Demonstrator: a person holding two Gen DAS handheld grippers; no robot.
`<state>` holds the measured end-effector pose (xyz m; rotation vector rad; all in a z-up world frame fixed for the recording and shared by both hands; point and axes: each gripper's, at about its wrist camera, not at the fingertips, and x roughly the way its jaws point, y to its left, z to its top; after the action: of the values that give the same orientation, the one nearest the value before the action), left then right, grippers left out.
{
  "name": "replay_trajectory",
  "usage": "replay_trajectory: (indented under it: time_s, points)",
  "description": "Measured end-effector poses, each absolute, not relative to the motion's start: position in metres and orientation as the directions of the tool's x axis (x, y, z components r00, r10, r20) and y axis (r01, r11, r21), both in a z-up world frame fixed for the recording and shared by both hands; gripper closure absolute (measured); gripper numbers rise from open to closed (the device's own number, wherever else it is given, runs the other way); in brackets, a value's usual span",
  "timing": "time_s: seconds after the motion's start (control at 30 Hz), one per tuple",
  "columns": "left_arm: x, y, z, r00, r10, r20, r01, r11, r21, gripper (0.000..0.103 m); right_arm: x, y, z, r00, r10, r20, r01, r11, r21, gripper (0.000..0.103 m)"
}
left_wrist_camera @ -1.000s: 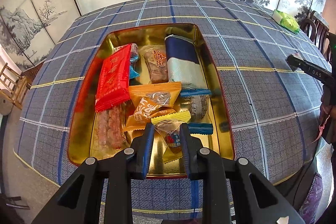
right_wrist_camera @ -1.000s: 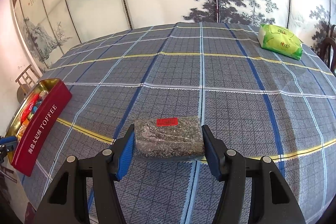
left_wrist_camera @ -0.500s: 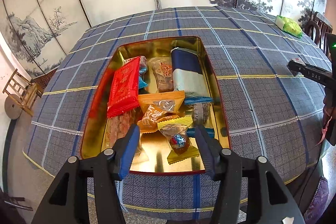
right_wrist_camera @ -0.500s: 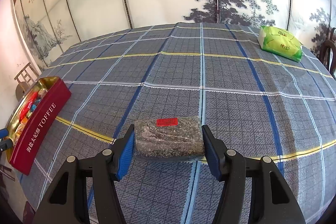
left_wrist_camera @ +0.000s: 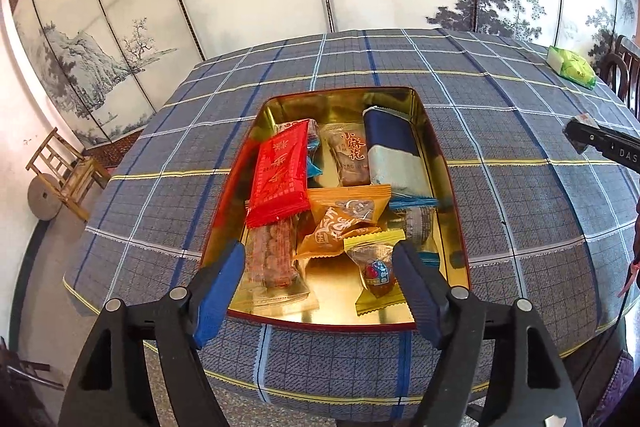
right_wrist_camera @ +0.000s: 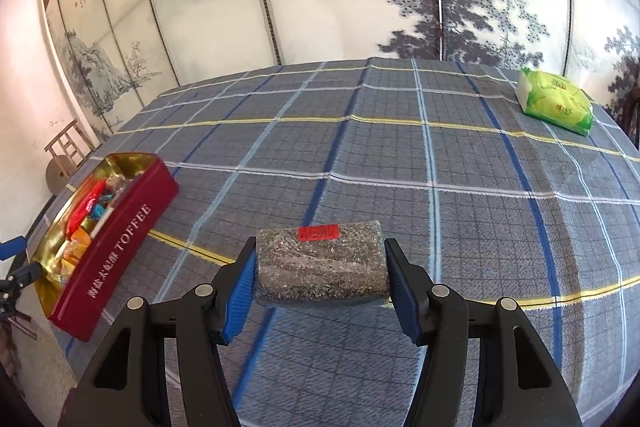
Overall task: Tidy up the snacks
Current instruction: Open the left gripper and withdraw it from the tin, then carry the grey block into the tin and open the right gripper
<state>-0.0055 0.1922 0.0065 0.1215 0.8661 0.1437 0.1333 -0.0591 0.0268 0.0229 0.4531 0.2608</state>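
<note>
Above the plaid surface, a speckled bar was pinched in the right tongs, well apart from the tin. The left tongs, just opened and empty, were spread over the tin's near end. The bar would best be kept level and lowered onto the bare gold floor.

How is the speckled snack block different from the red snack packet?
The block is dark and speckled with a small red label; the red packet is bright red all over. The block is thick and chunky; the packet is flat. The block is gripped by the right gripper, outside the tin; the packet lies inside it. Both are wrapped snacks.
</note>
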Motion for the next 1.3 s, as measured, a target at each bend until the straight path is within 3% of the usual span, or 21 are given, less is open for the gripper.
replay_trajectory:
  time_s: [0.3, 0.47, 0.83, 1.3]
  points:
    - [-0.01, 0.209, 0.003, 0.644, 0.175, -0.745, -0.118, 0.984, 0.13, 0.026, 0.108, 0.012, 0.059, 0.837, 0.382, -0.392, -0.398, 0.916, 0.043, 0.043]
    - [-0.017, 0.22, 0.001, 0.662, 0.24, -0.71, -0.191, 0.97, 0.15, 0.024, 0.102, 0.051, 0.068, 0.8, 0.453, -0.393, -0.477, 0.878, 0.039, 0.043]
    - [-0.025, 0.246, 0.002, 0.675, 0.24, -0.697, -0.235, 0.966, 0.106, 0.022, 0.114, 0.137, 0.065, 0.715, 0.535, -0.451, -0.594, 0.804, 0.013, 0.043]
    - [-0.023, 0.249, 0.006, 0.705, 0.301, -0.642, -0.236, 0.953, 0.189, 0.016, 0.171, 0.191, 0.051, 0.648, 0.538, -0.538, -0.591, 0.802, 0.089, 0.042]
